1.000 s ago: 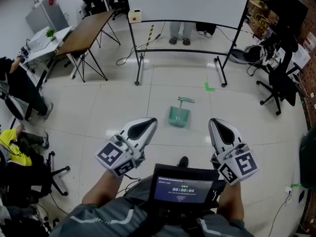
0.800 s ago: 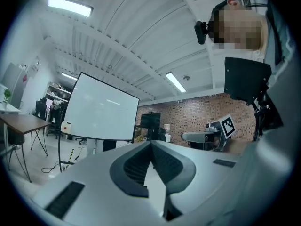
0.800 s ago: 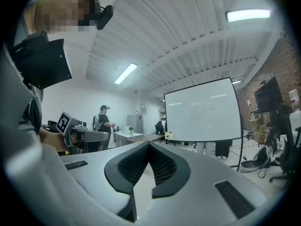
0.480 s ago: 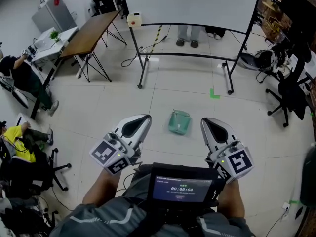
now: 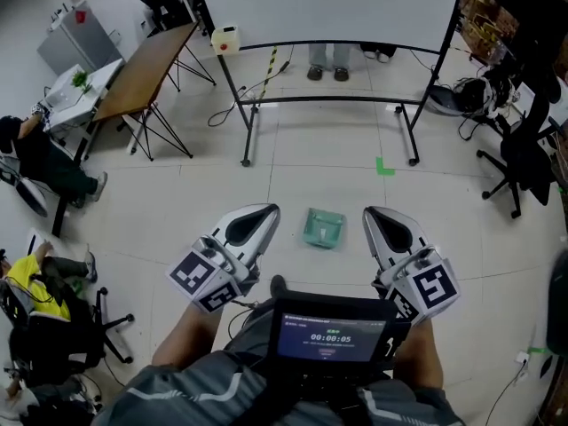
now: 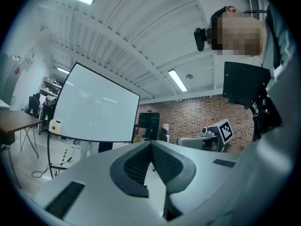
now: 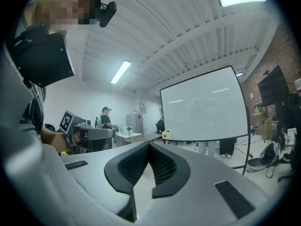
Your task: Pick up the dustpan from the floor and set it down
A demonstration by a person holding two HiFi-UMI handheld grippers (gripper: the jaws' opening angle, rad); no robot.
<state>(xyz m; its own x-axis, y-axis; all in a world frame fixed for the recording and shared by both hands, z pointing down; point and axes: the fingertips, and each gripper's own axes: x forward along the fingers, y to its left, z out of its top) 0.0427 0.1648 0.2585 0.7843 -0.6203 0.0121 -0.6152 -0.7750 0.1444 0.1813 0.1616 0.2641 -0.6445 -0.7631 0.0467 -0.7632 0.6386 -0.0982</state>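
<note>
The left gripper (image 5: 266,211) and the right gripper (image 5: 373,213) are held level and side by side in front of the person, pointed forward. A marker cube (image 5: 206,280) is carried at the rear of each, and its square black-and-white pattern is turned up toward the head view. In the left gripper view the jaws are seen closed, tips together, with nothing between them. The same is seen in the right gripper view.

The green dustpan (image 5: 324,228) lies on the floor (image 5: 177,202), between the two gripper tips and just ahead of them, touched by neither. Its handle cannot be made out from above.

Both forearms are partly covered by a dark screen (image 5: 330,337) worn at the chest, and the lower body is cut off by the frame edge. On that screen a counter is read as 00:00:05; the smaller line beneath is too fine to be read. Faces in both gripper views are covered by mosaic patches.
</note>
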